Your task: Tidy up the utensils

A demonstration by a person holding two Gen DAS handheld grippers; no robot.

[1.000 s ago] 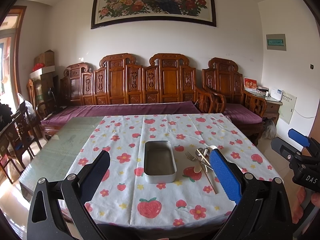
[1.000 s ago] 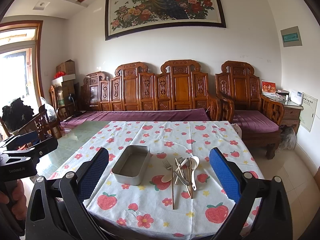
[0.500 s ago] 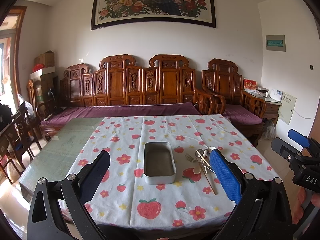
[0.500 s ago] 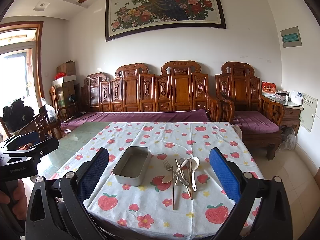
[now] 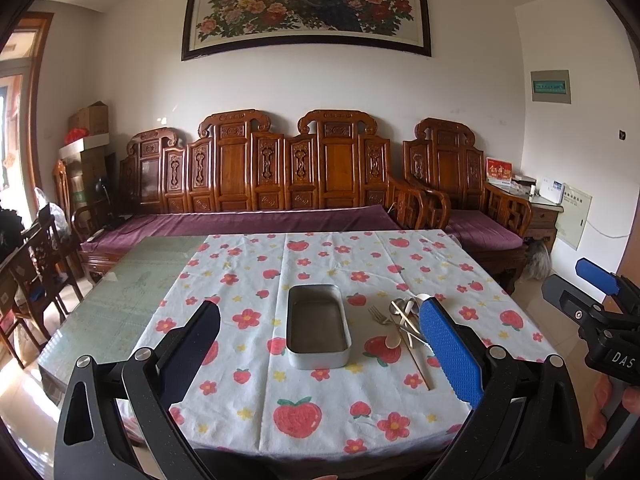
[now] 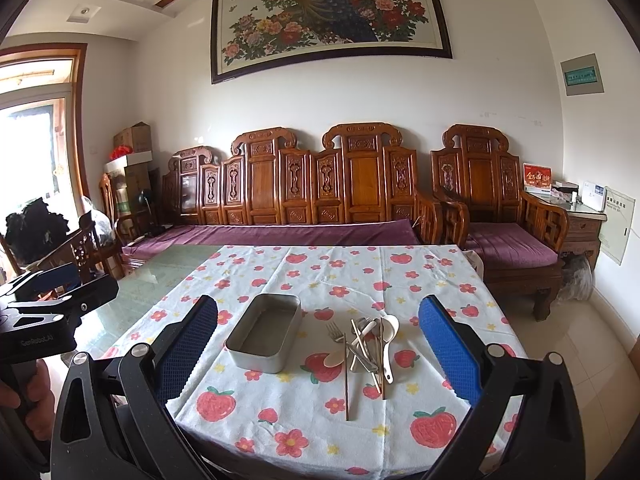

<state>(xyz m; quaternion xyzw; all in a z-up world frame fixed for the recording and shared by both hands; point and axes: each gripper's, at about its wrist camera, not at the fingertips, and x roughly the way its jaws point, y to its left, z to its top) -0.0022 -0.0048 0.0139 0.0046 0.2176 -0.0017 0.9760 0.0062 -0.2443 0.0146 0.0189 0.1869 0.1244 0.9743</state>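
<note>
Both tongs you are holding, the left gripper (image 5: 320, 354) and right gripper (image 6: 318, 354), are gaping wide, gripping nothing. On the tablecloth (image 6: 340, 276), the utensils (image 6: 366, 344) are lying heaped just beside the metal tin (image 6: 264, 334).

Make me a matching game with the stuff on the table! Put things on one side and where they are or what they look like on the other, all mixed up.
Things:
1. metal tin
2. white spoon
3. fork
4. tablecloth

Descriptions:
A. covered in strawberries and flowers
B. empty, left of the utensil pile
C. at the right side of the pile, bowl pointing away from the camera
D. at the left edge of the pile, nearest the tin

Right pairs: 1-B, 2-C, 3-D, 4-A
</note>
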